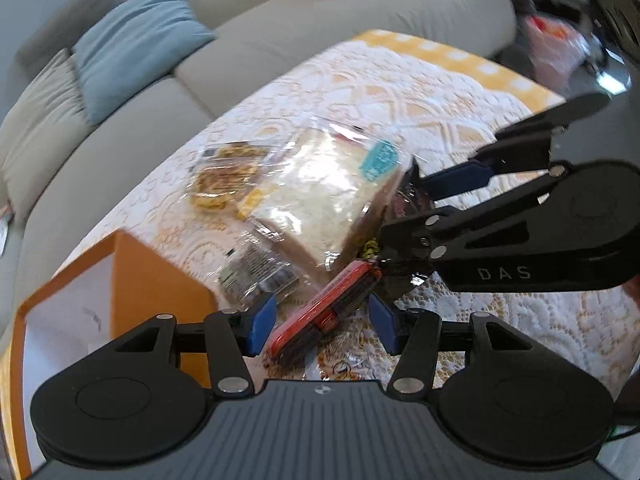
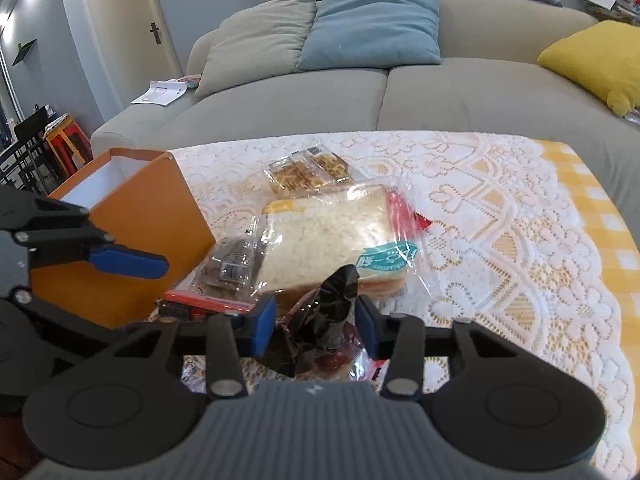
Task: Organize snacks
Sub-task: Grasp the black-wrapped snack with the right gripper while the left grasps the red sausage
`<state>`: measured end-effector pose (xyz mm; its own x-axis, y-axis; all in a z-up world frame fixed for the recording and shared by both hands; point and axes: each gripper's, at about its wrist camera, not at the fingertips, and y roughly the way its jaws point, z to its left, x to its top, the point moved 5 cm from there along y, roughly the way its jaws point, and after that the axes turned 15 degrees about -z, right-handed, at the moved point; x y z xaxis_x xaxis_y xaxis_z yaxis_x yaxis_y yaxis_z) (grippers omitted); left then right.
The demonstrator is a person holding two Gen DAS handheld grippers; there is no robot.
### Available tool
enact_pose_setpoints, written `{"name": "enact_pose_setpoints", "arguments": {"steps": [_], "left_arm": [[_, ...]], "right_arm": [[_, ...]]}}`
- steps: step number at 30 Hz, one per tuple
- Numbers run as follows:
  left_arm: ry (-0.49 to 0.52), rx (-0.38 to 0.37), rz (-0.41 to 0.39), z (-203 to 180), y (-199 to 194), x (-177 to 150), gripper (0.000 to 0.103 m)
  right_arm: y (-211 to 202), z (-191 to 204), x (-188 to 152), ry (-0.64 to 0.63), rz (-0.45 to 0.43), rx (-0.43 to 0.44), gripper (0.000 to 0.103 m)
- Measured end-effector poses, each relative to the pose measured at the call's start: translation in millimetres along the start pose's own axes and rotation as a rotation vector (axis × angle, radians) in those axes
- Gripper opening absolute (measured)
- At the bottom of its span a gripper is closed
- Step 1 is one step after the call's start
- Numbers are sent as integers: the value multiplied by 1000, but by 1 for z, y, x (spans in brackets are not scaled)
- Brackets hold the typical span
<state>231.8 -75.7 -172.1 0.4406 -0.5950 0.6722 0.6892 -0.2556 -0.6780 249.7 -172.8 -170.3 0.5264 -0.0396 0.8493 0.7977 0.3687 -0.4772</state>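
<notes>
My left gripper point(image 1: 322, 326) is open, and a flat red snack pack point(image 1: 320, 312) lies slantwise between its blue pads without being pinched. From the right, my right gripper point(image 1: 404, 208) reaches in at a crumpled dark wrapper point(image 2: 324, 308). In its own view the right gripper point(image 2: 316, 328) stands half closed around that wrapper, with a small gap on the left side. A bagged loaf of sliced bread point(image 2: 328, 232) lies just beyond both grippers. An open orange box point(image 2: 132, 216) stands at the left. One left finger point(image 2: 132, 262) shows in front of it.
A clear pack of cookies point(image 2: 304, 172) lies behind the bread, and a clear packet of dark snacks point(image 2: 232, 264) between bread and box. All rest on a table with a lace cloth point(image 2: 500, 240). A grey sofa point(image 2: 360, 92) with cushions runs along the far side.
</notes>
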Motion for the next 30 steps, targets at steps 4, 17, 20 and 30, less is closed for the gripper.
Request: {"name": "enact_pose_setpoints", "arguments": {"steps": [4,17,20,30], "left_arm": [[80,-43,75,-7,18,-4,63],[148,-23,160,-7,34,1,41],[139,-5,152,-8,29,2,37],[21,45,122,-3,-3,12,25]], "right_arm": [[3,-4,-7,26,38,16,40],[1,-4,-8,22,34,39,35],[0,-3,-8,21,35,42,34],[-10,5,-2,-37,25,64,34]]}}
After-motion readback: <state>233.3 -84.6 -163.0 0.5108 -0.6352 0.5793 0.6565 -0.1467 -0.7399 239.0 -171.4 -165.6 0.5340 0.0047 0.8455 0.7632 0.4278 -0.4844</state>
